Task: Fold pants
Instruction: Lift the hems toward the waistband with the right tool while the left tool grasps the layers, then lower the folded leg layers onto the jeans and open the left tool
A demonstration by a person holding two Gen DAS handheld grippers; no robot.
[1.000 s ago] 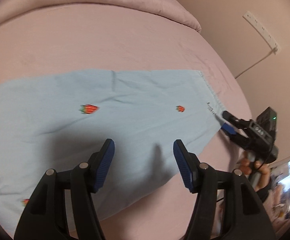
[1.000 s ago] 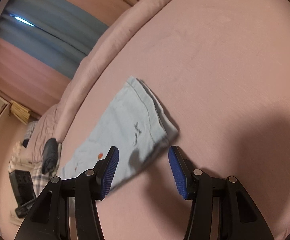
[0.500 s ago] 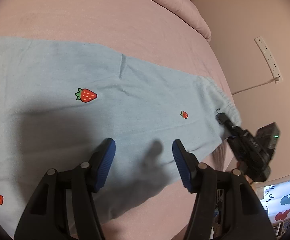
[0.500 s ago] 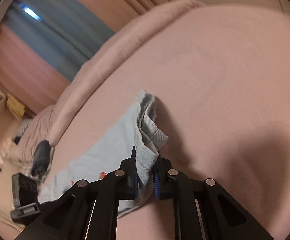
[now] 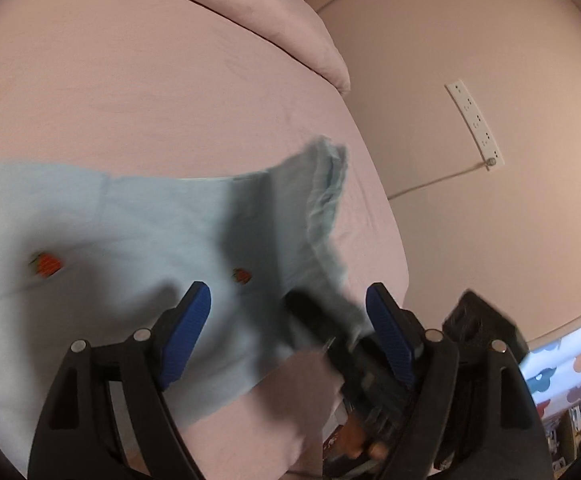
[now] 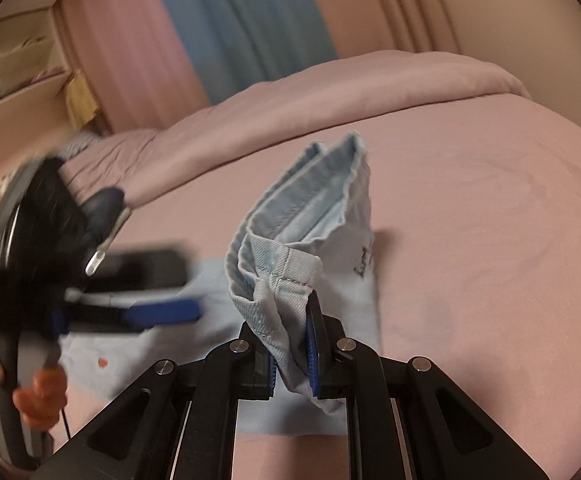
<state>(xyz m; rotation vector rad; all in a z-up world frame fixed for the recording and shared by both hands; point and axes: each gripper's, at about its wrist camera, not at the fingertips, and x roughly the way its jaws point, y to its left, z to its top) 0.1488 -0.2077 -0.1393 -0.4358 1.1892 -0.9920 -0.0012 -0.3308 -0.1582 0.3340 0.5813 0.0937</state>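
Observation:
Light blue pants (image 5: 138,232) with small strawberry prints lie on a pink bed. My right gripper (image 6: 292,354) is shut on the waistband end of the pants (image 6: 290,240) and holds it lifted off the bed, folds standing upright. My left gripper (image 5: 286,328) is open and empty, low over the pants near that lifted end. In the left wrist view the right gripper (image 5: 330,332) shows blurred between my left fingers. In the right wrist view the left gripper (image 6: 158,296) shows blurred at left, jaws apart.
The pink bed (image 5: 150,80) has a rolled pink duvet (image 6: 310,92) along its far side. A wall with a white power strip (image 5: 475,124) and cord is at the right. Curtains (image 6: 230,20) and a shelf (image 6: 14,64) stand beyond the bed.
My right gripper closed on the waistband end and lifted it off the bed, carrying it toward the left gripper. My left gripper stayed open and moved closer to that end.

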